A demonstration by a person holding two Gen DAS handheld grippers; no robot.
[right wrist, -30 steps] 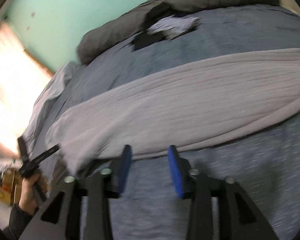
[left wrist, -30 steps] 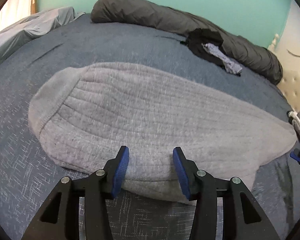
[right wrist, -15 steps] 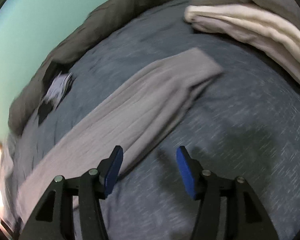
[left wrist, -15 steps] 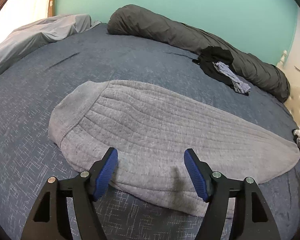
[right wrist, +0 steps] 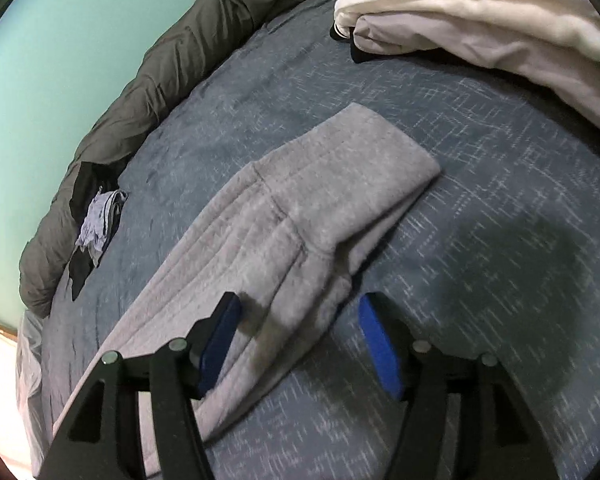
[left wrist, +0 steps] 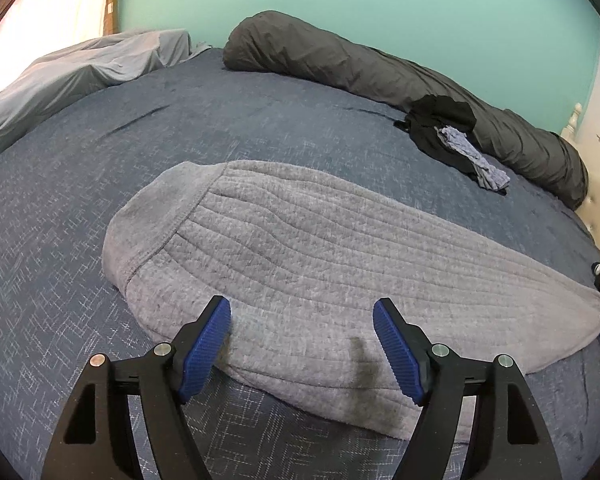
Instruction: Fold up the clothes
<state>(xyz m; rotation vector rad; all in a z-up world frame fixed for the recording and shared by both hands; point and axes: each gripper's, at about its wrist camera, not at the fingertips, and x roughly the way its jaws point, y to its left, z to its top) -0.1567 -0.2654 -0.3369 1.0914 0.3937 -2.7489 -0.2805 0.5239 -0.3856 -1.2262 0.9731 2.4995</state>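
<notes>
A grey ribbed garment (left wrist: 320, 264) lies folded lengthwise in a long strip on the blue bed cover (left wrist: 100, 168). My left gripper (left wrist: 302, 346) hovers over its near long edge, jaws opening wide, nothing pressed between the blue pads (left wrist: 204, 350). In the right wrist view the garment's cuffed end (right wrist: 320, 208) runs up and right. My right gripper (right wrist: 300, 340) straddles the garment's lower edge just short of that end, jaws opening, cloth lying between the pads but not pinched.
A dark grey rolled duvet (left wrist: 380, 64) lines the far side under the green wall. A black and blue-grey clothes heap (left wrist: 456, 140) lies beside it. A cream and grey pile of clothes (right wrist: 492, 20) sits at the right end, and a light grey sheet (left wrist: 68, 72) at the left.
Both grippers' jaws have widened. The left has drawn back a little from the garment's edge. The right has swung along the garment to its cuffed end, rolling as it went.
</notes>
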